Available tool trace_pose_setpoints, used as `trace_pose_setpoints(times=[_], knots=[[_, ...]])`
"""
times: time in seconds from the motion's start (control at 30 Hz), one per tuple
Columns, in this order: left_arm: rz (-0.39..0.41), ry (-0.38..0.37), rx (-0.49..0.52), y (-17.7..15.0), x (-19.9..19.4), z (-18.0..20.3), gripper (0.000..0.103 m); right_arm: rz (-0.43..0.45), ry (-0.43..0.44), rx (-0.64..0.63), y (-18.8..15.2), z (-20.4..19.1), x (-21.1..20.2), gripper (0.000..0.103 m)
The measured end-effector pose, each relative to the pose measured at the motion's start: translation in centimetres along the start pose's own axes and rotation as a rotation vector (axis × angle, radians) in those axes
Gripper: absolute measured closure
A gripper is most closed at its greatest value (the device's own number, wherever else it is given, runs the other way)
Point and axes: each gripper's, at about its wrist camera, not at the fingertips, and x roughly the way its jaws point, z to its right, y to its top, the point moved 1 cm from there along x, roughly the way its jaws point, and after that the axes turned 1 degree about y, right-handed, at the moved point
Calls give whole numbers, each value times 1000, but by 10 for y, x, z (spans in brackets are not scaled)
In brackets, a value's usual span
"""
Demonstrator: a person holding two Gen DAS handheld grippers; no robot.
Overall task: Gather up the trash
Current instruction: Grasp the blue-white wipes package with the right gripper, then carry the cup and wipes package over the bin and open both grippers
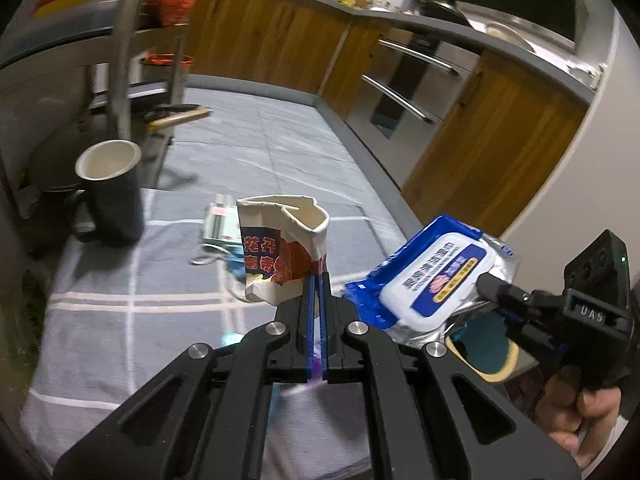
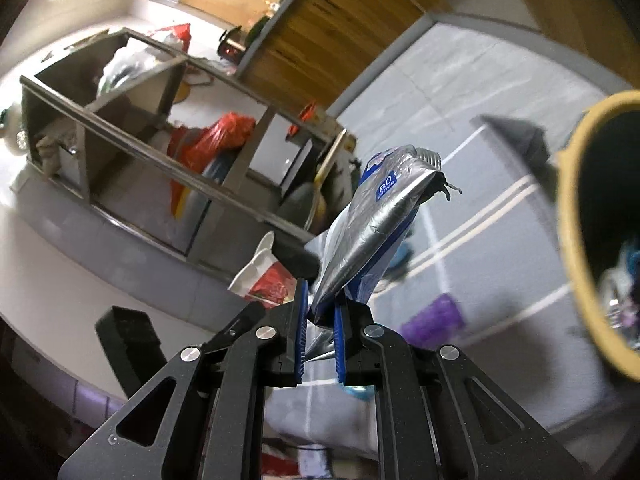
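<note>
The grey tablecloth-covered table with white grid lines [image 1: 120,300] spread wide beneath and ahead of both grippers, and it offered plenty of room for a dropped item to land out of reach. Off to the right gripper's right side gaped the yellow-rimmed dark trash bin [image 2: 568,208], already holding some scraps, and it looked like the target.

The right gripper [image 2: 320,320] was clamped part-way closed on just the lower corner of the blue-and-silver foil wet-wipes pack with a white flip lid [image 2: 376,224], which stuck up and forward from its tips. That was a thin pinch on slick foil, and the pack's bulk hung well beyond the grip, so a quick swing toward the bin could have let it slide free or pivot and catch the rim.

The left gripper [image 1: 319,300] was squeezed almost fully together on the lower edge of the crumpled white paper cup with red and blue print [image 1: 280,248], which stood just ahead of its tips. Soft paper like that could have torn or slipped out.

To the left gripper's far left stood the tall black mug with a white interior [image 1: 110,192], close enough to be knocked by a careless sweep. Just behind the cup lay a small green-and-white packet [image 1: 218,224], seemingly not yet collected.
</note>
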Motion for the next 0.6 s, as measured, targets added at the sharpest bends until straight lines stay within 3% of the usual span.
trace_pose_setpoints(times=[0.6], knots=[[-98,-147,196,-36,31,117,102,154,-152,19,-8,91,-143,90]])
